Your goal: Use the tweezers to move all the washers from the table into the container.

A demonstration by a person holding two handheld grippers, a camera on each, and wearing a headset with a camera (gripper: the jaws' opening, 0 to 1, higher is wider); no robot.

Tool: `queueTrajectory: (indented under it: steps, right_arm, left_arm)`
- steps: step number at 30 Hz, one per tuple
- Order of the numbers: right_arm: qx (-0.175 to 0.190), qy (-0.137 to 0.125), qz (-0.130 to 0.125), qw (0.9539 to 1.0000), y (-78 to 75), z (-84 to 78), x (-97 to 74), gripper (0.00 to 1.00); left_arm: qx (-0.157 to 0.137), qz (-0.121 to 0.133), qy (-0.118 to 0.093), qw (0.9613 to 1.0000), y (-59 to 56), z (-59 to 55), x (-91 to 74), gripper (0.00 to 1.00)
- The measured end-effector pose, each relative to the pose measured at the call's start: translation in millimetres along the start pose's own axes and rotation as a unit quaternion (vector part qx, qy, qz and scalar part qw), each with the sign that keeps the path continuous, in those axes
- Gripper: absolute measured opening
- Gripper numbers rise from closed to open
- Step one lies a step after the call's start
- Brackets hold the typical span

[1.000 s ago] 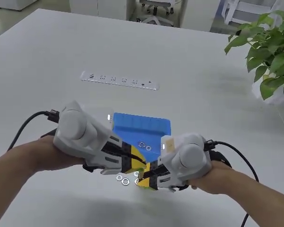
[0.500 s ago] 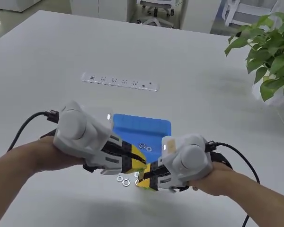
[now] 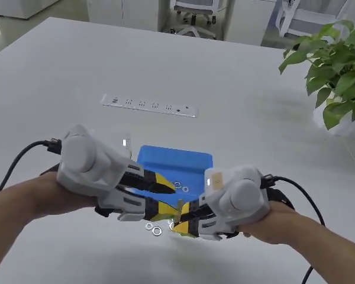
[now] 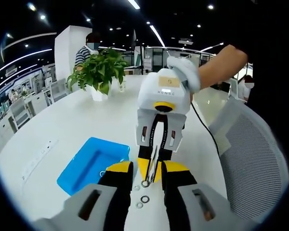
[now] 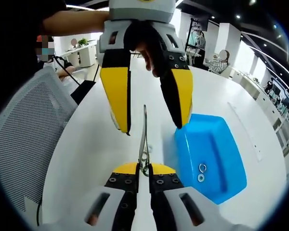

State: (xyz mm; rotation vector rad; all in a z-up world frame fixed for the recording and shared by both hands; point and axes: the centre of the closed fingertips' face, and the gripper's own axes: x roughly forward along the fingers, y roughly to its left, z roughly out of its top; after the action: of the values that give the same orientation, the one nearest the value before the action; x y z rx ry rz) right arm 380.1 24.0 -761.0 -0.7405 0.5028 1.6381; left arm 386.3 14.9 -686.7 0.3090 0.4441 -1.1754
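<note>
Head view: the left claw [image 3: 165, 197] and right claw [image 3: 178, 220] sit close together over the white table [image 3: 254, 118]. The blue container [image 3: 177, 161] lies just behind them with two washers [image 3: 180, 187] inside, and loose washers [image 3: 153, 228] lie on the table beneath the claws.

Left gripper view: the left claw is released, jaws apart.

Right gripper view: the right claw is clenched on the tweezers [image 5: 144, 137], which point toward the left claw.
</note>
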Motion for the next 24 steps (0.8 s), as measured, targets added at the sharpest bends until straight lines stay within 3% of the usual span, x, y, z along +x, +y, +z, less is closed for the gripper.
queueTrajectory:
  steps: [24]
  right_arm:
    - [-0.011,-0.009,-0.016,0.9998,-16.6,19.3,-24.0,0.09]
  left_arm:
    - [-0.065,0.046,-0.013,0.9967,3.9,-19.7,-23.3,0.68]
